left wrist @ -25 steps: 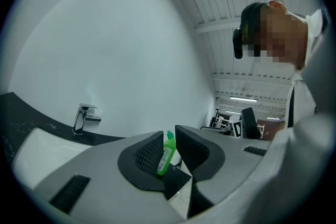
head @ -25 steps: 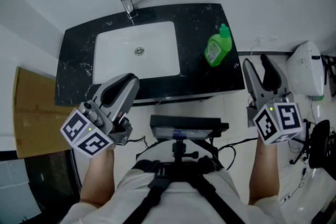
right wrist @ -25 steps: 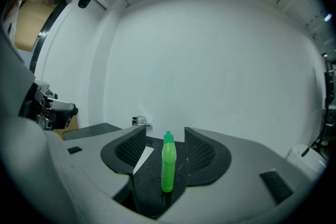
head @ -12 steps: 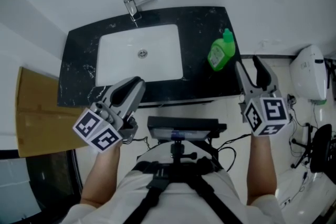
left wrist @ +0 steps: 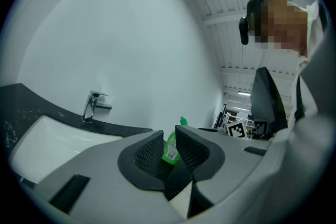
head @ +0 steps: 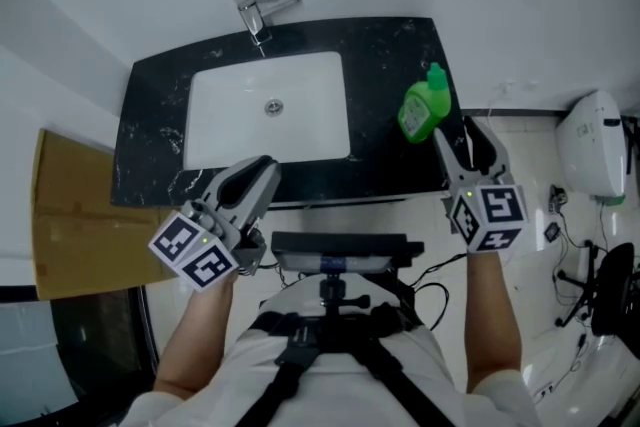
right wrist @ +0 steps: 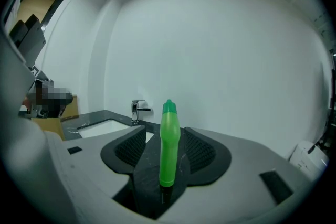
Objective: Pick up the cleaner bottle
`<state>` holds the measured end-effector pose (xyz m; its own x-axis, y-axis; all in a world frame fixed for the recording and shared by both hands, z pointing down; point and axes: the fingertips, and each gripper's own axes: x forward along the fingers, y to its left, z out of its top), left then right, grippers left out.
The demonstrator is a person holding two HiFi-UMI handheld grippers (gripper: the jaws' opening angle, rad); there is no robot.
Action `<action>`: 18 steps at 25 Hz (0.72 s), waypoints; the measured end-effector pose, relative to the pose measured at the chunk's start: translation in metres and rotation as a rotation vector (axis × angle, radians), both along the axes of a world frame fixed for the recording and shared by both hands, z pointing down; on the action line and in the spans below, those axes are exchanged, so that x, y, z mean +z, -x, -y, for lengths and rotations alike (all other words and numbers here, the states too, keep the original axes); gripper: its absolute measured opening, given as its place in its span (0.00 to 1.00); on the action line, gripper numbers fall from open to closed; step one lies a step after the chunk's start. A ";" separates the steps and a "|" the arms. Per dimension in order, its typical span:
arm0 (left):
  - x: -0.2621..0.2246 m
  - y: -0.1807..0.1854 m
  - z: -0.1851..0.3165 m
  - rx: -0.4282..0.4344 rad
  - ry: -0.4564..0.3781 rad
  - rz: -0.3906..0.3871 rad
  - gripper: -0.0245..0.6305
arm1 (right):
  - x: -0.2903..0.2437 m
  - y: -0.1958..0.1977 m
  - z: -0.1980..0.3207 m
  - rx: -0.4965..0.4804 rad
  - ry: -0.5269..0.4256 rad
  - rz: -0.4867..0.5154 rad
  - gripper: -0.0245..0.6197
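Observation:
The green cleaner bottle [head: 421, 108] stands upright on the right part of the black counter [head: 385, 160]. My right gripper [head: 457, 129] is open just short of the bottle, on its near right side, and is not touching it. In the right gripper view the bottle [right wrist: 169, 144] shows in line between the two spread jaws of the gripper [right wrist: 164, 131]. My left gripper [head: 262, 167] hangs at the counter's front edge below the sink, its jaws a narrow gap apart and holding nothing. Through that gap in the left gripper [left wrist: 169, 137] the distant bottle [left wrist: 170, 148] shows.
A white sink [head: 230, 105] with a chrome faucet [head: 258, 5] takes up the counter's left and middle. Brown cardboard [head: 70, 215] leans at the left. A white appliance [head: 585, 140] and cables lie on the floor at the right. A chest-mounted camera rig [head: 340, 250] sits below.
My right gripper has moved forward and left, up to the bottle's near side. My left gripper has drifted slightly right toward the counter edge.

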<state>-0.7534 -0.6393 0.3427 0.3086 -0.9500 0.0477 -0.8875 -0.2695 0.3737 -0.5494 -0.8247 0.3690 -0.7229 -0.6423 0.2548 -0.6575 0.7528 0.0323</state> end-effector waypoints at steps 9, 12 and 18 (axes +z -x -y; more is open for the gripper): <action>0.006 0.004 0.004 -0.016 0.003 -0.007 0.15 | 0.016 0.006 0.005 0.002 0.013 -0.011 0.41; 0.006 0.004 0.007 -0.019 0.003 -0.006 0.15 | 0.017 0.009 0.008 0.002 0.013 -0.009 0.41; 0.008 0.003 0.013 -0.022 0.002 -0.005 0.15 | 0.023 0.011 0.014 0.002 0.016 -0.009 0.41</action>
<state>-0.7565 -0.6520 0.3508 0.2882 -0.9563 0.0484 -0.8914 -0.2495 0.3783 -0.5608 -0.8382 0.3923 -0.7192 -0.6397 0.2712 -0.6589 0.7518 0.0261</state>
